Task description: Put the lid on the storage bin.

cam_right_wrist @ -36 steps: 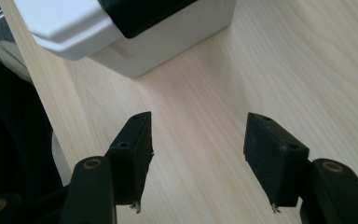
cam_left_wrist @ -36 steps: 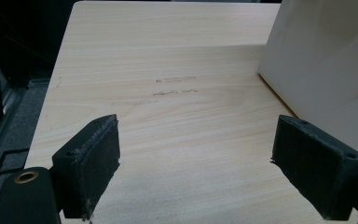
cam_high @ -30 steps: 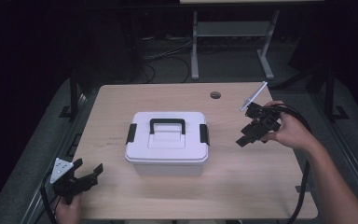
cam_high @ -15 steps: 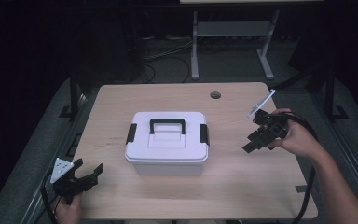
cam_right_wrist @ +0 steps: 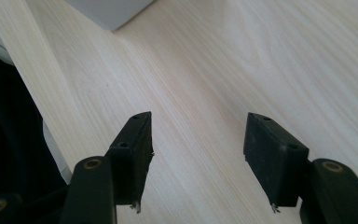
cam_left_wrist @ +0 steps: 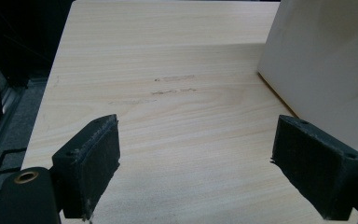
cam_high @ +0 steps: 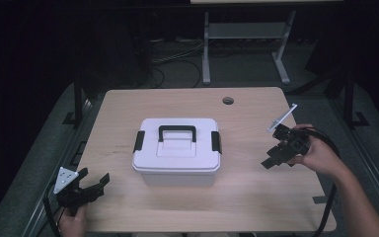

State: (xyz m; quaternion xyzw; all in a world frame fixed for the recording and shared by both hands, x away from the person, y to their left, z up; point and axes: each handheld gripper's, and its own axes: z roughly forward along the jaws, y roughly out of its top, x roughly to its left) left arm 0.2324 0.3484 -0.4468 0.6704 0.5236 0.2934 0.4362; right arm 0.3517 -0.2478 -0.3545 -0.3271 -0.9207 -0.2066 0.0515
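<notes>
Left gripper point(cam_high: 91, 185) low at the worktop's point(cam_high: 256, 197) near-left corner, jaws wide apart, empty; right gripper point(cam_high: 275, 154) near its right edge, jaws parted, empty

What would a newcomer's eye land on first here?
The white lidded box with its black handle, mid-table. Then the two open grippers flanking it: the left gripper at the near left corner, the right gripper over the table's right side, neither holding anything.
</notes>
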